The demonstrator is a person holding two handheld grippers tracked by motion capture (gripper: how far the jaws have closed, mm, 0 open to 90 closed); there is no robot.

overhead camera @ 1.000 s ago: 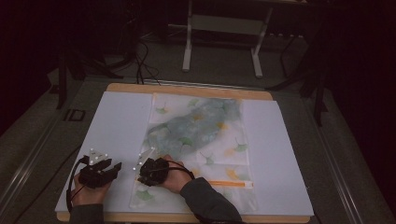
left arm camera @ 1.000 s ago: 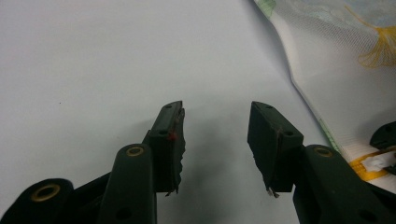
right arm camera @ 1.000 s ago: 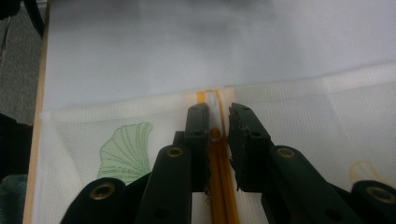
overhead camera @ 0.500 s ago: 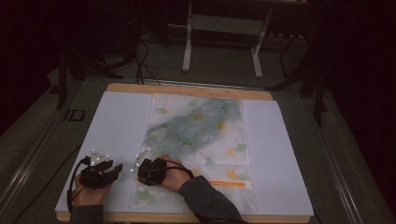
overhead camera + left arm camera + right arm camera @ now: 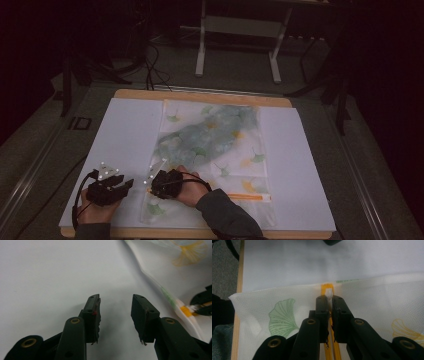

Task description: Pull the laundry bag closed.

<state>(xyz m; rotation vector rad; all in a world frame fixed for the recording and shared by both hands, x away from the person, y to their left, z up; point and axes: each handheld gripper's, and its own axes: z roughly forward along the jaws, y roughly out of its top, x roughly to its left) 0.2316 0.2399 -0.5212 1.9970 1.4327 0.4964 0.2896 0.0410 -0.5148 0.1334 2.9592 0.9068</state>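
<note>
**Right gripper** (image 5: 329, 300): one. Clenched on the white zipper pull (image 5: 328, 293), jaws closed with the tab pinched between their tips. It sits at the near-left part of the bag, at the left end of the zipper.

**Left gripper** (image 5: 115, 302): one. Released, jaws parted over bare white surface with nothing between them. It lies just left of the bag's edge, near the right gripper but not touching it.

**Zipper pull**: one, white, at the end of the orange zipper (image 5: 247, 197). The zipper is a single line running across the bag's near end.

**Mesh bag** (image 5: 235, 165): one, white net printed with green and yellow fan-shaped leaves. It lies flat down the middle of the tabletop (image 5: 125, 135), its near end by the hands. A grey-green mass (image 5: 210, 132) shows through the far half; what it is cannot be told.

**Change over the last second**: barely any. Both grippers sit almost where they did, the right one perhaps a trace further left, and the bag's outline is the same. Judgement: the grasp on the pull looks settled and the slide along the zipper is not yet under way. The free left gripper seems placed to pin the bag's edge as the pull travels.

**Tabletop**: one, white-covered, wooden rim at the near and far sides.
</note>
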